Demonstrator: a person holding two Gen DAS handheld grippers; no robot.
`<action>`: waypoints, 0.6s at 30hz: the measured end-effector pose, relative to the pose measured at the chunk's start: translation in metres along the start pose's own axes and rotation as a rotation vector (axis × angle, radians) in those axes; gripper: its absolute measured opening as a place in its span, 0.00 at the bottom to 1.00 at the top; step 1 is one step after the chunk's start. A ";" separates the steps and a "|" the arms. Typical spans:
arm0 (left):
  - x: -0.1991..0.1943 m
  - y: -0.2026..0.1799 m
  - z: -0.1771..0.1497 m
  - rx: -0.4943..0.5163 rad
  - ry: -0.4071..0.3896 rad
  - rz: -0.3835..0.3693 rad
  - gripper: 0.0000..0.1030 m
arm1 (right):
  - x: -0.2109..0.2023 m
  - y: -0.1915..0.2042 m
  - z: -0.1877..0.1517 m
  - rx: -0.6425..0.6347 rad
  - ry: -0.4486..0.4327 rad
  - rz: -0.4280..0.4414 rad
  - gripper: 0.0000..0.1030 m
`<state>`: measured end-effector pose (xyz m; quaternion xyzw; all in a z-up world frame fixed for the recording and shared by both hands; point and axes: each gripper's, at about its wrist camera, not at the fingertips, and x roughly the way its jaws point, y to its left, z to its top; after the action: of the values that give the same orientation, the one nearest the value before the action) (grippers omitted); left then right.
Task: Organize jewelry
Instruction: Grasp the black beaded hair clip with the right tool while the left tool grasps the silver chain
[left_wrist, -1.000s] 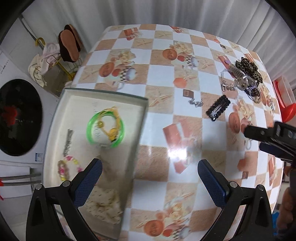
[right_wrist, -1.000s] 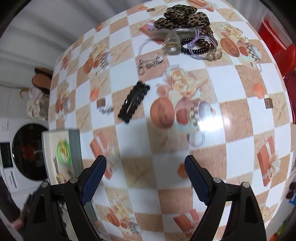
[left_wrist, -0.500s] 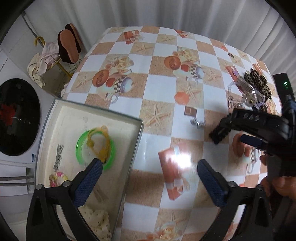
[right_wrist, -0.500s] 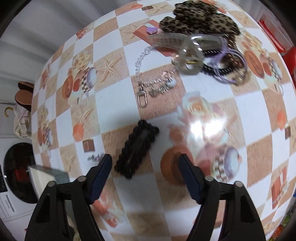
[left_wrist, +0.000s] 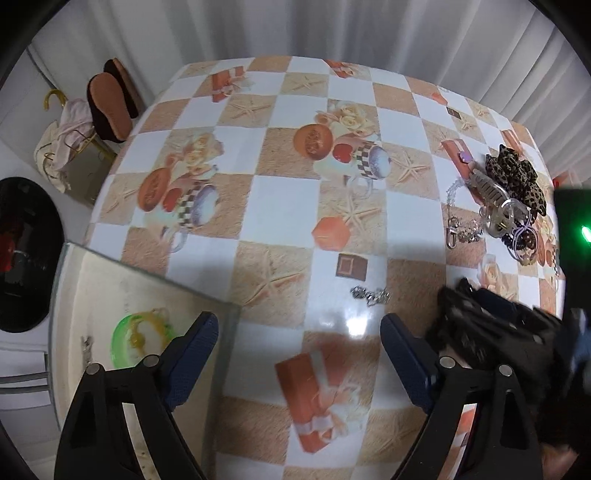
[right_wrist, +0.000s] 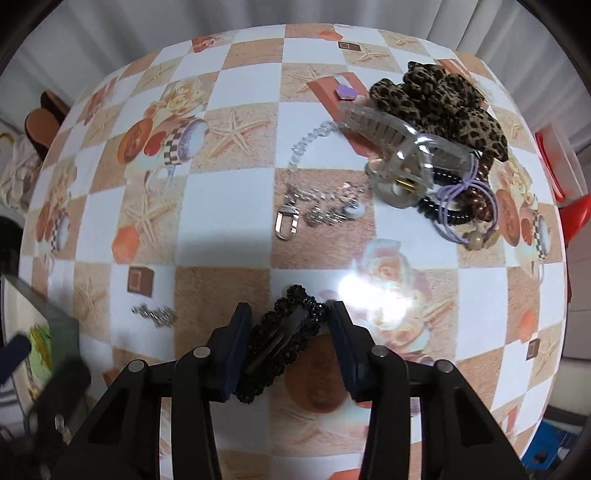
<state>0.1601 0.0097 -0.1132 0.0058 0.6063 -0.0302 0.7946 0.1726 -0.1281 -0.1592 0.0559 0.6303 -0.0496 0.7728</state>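
A black beaded hair clip (right_wrist: 284, 332) lies flat on the checked tablecloth between the fingers of my right gripper (right_wrist: 290, 325). Its jaws are closing and the pads stand at the clip's edges. In the left wrist view that gripper is a dark blur (left_wrist: 480, 325) at the right. My left gripper (left_wrist: 299, 350) is wide, closing slightly, over bare cloth between the tray (left_wrist: 147, 280) and a small silver chain (left_wrist: 369, 294). A green bangle (left_wrist: 129, 343) with a yellow one lies in the tray.
At the far right of the table lie a leopard scrunchie (right_wrist: 436, 99), a clear claw clip (right_wrist: 402, 155), bead hair ties (right_wrist: 461, 206) and a keychain with a clasp (right_wrist: 306, 206). A red container (right_wrist: 561, 166) stands beyond the right edge. A washing machine door (left_wrist: 22, 254) and slippers (left_wrist: 110, 107) are to the left.
My right gripper has come down over the black hair clip and its jaws have narrowed around it. My left gripper has moved from over the tray towards the table's middle.
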 end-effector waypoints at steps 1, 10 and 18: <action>0.003 -0.002 0.002 -0.003 0.005 -0.010 0.91 | 0.000 -0.002 -0.001 -0.005 -0.002 0.002 0.45; 0.046 -0.033 0.009 0.065 0.063 -0.034 0.91 | -0.001 -0.038 -0.018 -0.084 -0.010 -0.005 0.45; 0.054 -0.049 0.011 0.121 0.052 -0.032 0.73 | -0.002 -0.040 -0.021 -0.100 -0.013 -0.006 0.45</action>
<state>0.1822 -0.0415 -0.1608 0.0448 0.6240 -0.0794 0.7761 0.1459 -0.1649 -0.1626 0.0153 0.6271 -0.0207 0.7785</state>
